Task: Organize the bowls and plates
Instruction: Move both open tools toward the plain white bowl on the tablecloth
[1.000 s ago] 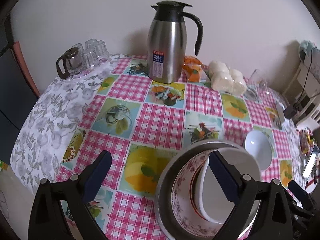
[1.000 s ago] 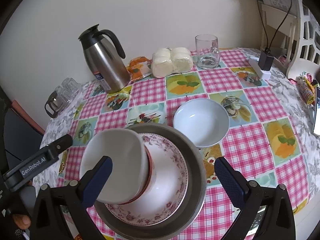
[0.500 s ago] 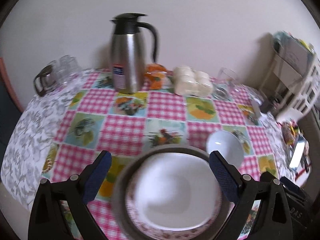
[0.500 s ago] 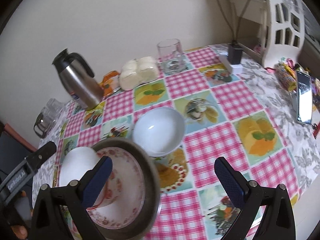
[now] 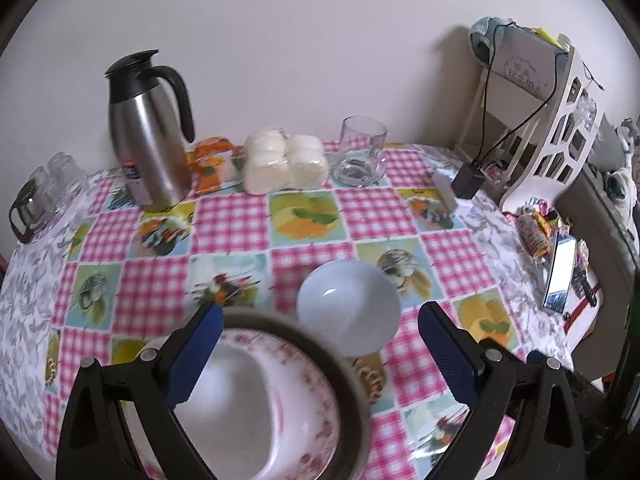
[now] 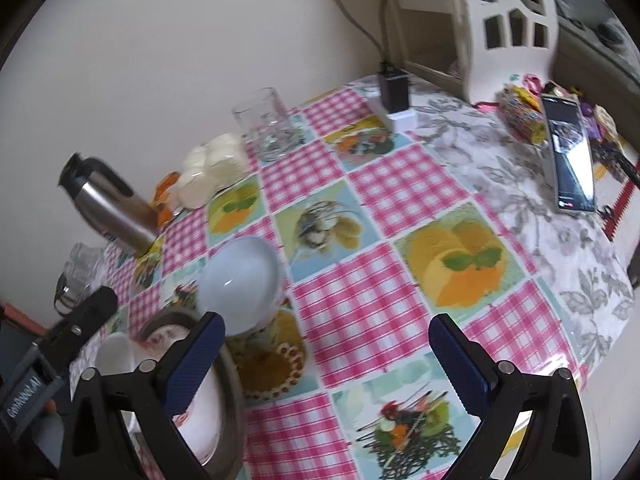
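Observation:
A round metal tray [image 5: 348, 392] at the table's near edge carries a pink-flowered plate [image 5: 304, 412] with a white bowl [image 5: 228, 412] in it. A second white bowl [image 5: 348, 308] sits upright on the tablecloth just beyond the tray. My left gripper [image 5: 318, 354] hangs open above the tray, its fingers astride the plate. The right gripper [image 6: 326, 356] is open over the tablecloth to the right of the tray [image 6: 230, 412], with the loose white bowl [image 6: 240, 284] ahead of its left finger. The left gripper's body [image 6: 60, 352] shows at the far left of the right wrist view.
A steel thermos jug [image 5: 148, 132], a wrapped pack of white buns [image 5: 286, 166] and a glass mug [image 5: 362, 152] stand along the far side. Small glasses [image 5: 44, 192] sit far left. A phone [image 6: 568, 152], snacks and a white rack [image 5: 552, 128] crowd the right.
Both grippers have swung to the right. The white bowl that stood tilted over the flowered plate a second ago now lies inside it. The loose bowl has stayed put.

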Demonstrator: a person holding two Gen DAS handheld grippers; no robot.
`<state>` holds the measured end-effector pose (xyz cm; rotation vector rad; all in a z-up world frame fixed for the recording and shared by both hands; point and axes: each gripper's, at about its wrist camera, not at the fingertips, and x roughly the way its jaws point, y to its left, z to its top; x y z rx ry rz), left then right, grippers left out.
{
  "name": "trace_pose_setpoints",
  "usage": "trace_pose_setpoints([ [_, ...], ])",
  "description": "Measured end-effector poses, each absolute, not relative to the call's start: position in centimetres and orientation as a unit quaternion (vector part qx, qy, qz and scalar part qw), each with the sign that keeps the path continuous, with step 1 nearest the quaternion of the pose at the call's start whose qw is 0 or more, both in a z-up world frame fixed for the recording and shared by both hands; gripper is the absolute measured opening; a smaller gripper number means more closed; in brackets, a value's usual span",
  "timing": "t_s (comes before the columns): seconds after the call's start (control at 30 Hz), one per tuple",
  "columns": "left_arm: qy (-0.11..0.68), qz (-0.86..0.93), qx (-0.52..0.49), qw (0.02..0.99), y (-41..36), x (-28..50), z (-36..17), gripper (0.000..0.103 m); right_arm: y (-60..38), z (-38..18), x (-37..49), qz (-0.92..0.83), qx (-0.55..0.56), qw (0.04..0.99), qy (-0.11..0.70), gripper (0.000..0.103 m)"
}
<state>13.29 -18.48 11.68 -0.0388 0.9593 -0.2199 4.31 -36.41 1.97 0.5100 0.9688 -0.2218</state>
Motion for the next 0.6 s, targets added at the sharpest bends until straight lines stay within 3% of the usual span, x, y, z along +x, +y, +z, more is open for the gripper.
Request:
trace_pose_setpoints([
  [0.6, 0.503, -0.11, -0.024, 0.857, -21.0, 19.1, 6.7, 0.098, -39.6, -1.6, 7.7, -0.122, 0.287, 0.845, 0.435, 0.103],
])
